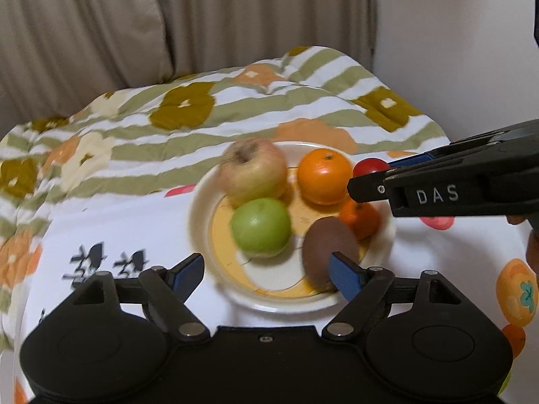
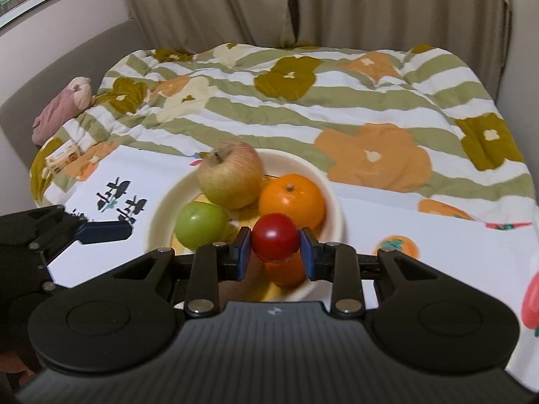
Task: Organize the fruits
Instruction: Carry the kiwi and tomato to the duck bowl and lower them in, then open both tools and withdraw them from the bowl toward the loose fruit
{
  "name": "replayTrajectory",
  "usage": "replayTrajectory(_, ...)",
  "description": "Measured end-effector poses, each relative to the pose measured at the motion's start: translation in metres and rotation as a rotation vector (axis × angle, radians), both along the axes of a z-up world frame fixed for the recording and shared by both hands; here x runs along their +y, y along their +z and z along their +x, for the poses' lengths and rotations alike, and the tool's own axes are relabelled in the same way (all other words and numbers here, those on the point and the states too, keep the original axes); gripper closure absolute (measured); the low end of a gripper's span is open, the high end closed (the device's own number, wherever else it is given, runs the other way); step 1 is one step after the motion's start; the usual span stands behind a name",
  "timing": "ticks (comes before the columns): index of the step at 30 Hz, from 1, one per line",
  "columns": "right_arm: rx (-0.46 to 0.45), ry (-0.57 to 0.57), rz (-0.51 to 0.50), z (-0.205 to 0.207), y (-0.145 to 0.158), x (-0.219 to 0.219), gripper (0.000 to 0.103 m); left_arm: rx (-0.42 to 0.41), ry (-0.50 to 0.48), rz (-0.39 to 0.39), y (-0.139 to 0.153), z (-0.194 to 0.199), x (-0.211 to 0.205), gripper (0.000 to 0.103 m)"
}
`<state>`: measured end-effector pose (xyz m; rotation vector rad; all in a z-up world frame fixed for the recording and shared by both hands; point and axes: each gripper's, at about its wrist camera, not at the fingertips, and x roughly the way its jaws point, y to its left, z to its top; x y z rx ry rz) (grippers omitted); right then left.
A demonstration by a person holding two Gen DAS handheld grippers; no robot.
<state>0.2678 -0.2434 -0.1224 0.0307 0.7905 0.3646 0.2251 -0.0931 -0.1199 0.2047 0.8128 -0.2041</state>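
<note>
Over the near edge of the plate (image 1: 202, 202) my left gripper (image 1: 269, 274) hangs with its jaws wide apart and nothing pressed between them; its right blue pad (image 1: 345, 274) overlaps the brown kiwi (image 1: 325, 240), though whether it touches I cannot tell. On the plate lie a yellowish apple (image 1: 251, 170), an orange (image 1: 323, 175), a green apple (image 1: 261, 227), the kiwi and a smaller orange (image 1: 360, 219). My right gripper (image 2: 275, 252) is clamped on a small red fruit (image 2: 276, 237), held above the plate's right side over the small orange. The plate sits on a white printed cloth (image 2: 421, 229) in front of a flowered quilt (image 2: 337, 101). Everything is blurred, and my grippers hide the plate's near rim
</note>
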Motion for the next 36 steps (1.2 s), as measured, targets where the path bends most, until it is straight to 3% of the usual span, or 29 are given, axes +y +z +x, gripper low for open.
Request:
replayTrajectory(14, 0.015, 0.099, -0.004, 0.024, -0.023, 0.028, 0.056, 0.01, 0.143, -0.018, 0.006, -0.024, 0.047, 0.017)
replayTrajectory(16, -0.008, 0.102, 0.0, 0.021, -0.022, 0.027, 0.038, 0.013, 0.156, -0.017, 0.005, -0.027, 0.05, 0.017)
replayTrajectory(17, -0.015, 0.104, 0.003, 0.019, -0.021, 0.026, 0.015, 0.011, 0.163, -0.016, 0.004, -0.028, 0.052, 0.017)
replayTrajectory(18, -0.022, 0.096, 0.004, 0.018, -0.02, 0.025, 0.0, 0.012, 0.169, -0.018, 0.004, -0.028, 0.053, 0.017)
replayTrajectory(27, -0.024, 0.073, 0.0, 0.002, -0.014, 0.018, 0.0, -0.024, 0.234, -0.056, 0.012, -0.041, 0.06, 0.015)
replayTrajectory(36, -0.107, 0.011, -0.051, -0.05, 0.033, 0.017, 0.0, -0.083, 0.196, -0.095, 0.042, -0.064, 0.057, 0.015)
